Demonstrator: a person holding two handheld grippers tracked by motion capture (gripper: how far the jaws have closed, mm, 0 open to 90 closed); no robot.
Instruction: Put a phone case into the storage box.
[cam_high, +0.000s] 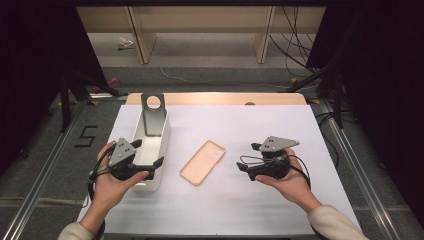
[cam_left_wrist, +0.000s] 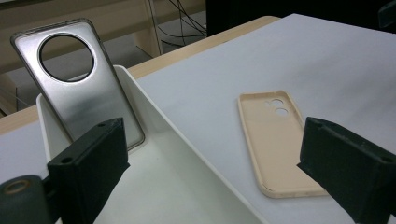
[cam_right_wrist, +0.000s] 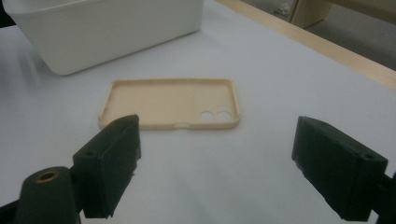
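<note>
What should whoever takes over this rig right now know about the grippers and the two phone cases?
Left gripper: open, holding nothing, over the near end of the white bin.
Right gripper: open, holding nothing, over the table, jaws toward the beige phone case.
Silver phone case: already in the bin, leaning upright against its far wall.
Beige phone case: flat on the table, inside up, between bin and right gripper, touching neither.
Done: silver case binned.
Left, probably: pick up the beige case and put it in the bin.
</note>
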